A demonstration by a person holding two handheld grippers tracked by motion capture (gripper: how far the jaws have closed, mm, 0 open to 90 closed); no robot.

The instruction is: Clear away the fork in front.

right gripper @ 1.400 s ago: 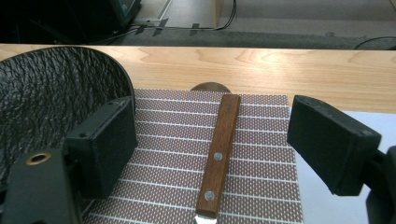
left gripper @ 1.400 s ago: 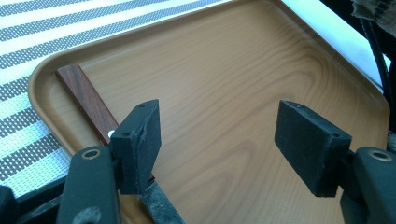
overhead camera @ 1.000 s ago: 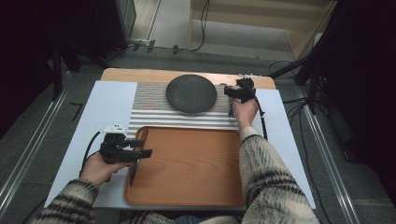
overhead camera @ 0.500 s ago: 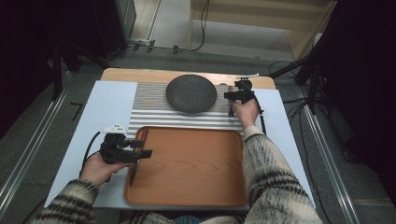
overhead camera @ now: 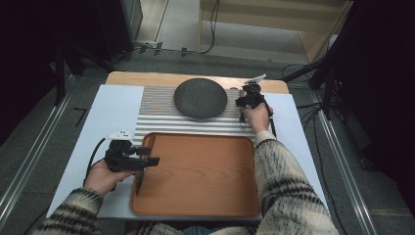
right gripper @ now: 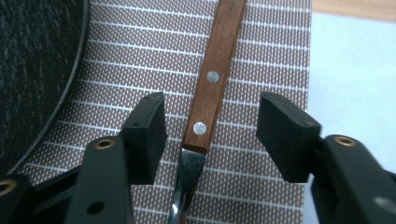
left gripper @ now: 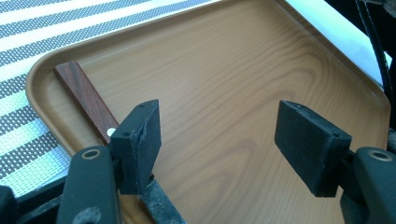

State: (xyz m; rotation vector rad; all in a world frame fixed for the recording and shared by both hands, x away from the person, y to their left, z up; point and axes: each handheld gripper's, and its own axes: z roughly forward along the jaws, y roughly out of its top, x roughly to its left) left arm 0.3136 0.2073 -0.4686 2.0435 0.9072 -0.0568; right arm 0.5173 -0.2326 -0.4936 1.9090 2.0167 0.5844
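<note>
My right gripper [right gripper: 210,121] points down at a wooden-handled utensil [right gripper: 219,56] that lies on the striped placemat [right gripper: 261,51], just right of the dark round plate [right gripper: 32,60]. Its jaws have just been closing and now straddle the riveted end of the handle without touching it. From above, the right gripper [overhead camera: 247,100] sits beside the plate [overhead camera: 200,98]. My left gripper [left gripper: 219,126] stands open over the left part of the wooden tray [left gripper: 233,70]. A second utensil with a dark red-brown handle [left gripper: 84,95] lies in the tray, under the left-hand jaw.
The tray [overhead camera: 205,171] lies in front of the striped placemat [overhead camera: 156,107], both on a pale table sheet [overhead camera: 110,117]. Cables trail from each gripper. Dark floor and metal rails surround the table.
The right gripper has shifted slightly beside the plate. The left hand and its gripper have stayed where they were.
</note>
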